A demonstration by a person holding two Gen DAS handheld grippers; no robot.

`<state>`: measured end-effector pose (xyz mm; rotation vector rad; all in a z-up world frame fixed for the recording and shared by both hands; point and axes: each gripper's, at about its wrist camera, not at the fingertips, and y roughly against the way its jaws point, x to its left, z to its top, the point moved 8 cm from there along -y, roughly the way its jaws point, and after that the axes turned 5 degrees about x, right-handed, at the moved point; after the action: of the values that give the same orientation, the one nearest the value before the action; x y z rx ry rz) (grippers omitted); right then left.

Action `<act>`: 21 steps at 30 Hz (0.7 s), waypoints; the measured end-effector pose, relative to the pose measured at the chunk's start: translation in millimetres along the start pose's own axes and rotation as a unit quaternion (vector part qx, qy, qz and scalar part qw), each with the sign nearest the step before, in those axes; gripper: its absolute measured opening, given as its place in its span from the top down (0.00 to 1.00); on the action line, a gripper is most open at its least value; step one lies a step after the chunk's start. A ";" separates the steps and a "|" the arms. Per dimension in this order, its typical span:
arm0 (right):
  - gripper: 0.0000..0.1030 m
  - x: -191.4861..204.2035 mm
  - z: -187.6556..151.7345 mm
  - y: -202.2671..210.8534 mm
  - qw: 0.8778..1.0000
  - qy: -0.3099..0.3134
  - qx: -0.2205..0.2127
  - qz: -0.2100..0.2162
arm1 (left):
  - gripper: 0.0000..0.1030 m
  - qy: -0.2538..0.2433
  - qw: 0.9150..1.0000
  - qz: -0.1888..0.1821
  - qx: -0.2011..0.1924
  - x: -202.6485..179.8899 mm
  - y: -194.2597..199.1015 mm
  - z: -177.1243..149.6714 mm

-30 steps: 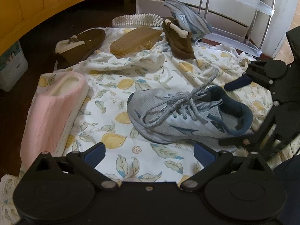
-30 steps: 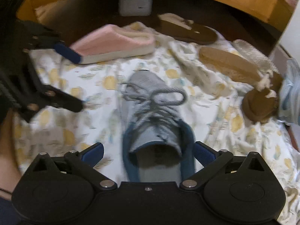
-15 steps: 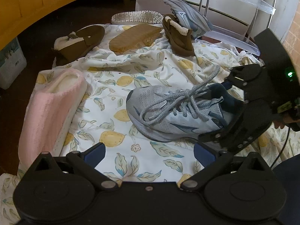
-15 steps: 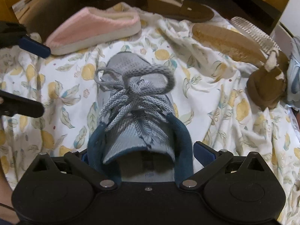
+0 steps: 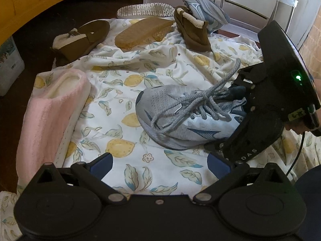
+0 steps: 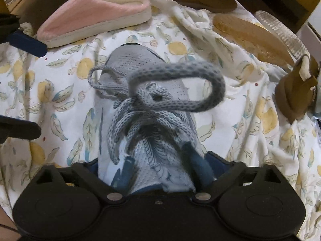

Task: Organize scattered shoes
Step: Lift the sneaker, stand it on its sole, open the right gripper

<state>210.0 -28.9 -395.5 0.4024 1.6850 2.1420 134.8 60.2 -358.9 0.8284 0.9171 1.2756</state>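
A grey laced sneaker lies on a lemon-print cloth. My right gripper is around its heel and tongue, jaws close against the sides, seemingly shut on it. In the left wrist view the right gripper covers the heel. My left gripper is open and empty over the cloth, in front of the sneaker. Its fingers show at the left of the right wrist view.
A pink slipper lies at left. Brown slippers, a tan sole, a clear sole, a brown bootie and a second grey sneaker lie at the back by a metal rack.
My right gripper has moved forward onto the sneaker's heel and its jaws have closed in on it. The left gripper has barely moved.
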 end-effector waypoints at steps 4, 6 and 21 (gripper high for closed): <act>0.21 10.3 -1.1 6.9 0.998 0.052 -0.016 -0.025 | 0.01 0.005 1.000 0.000 -0.001 1.7 0.2 0.8; 0.21 14.1 -3.1 9.3 0.997 0.073 -0.017 -0.032 | 0.01 0.006 1.000 0.000 -0.003 2.5 1.1 1.2; 0.21 44.1 -21.4 68.0 0.841 0.537 0.036 -0.053 | 0.01 0.012 0.999 -0.047 -0.020 -4.3 14.0 1.9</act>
<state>153.1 -40.8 -335.1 -1.0741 2.2009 2.3484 130.5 57.6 -345.1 0.7327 0.9371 1.2213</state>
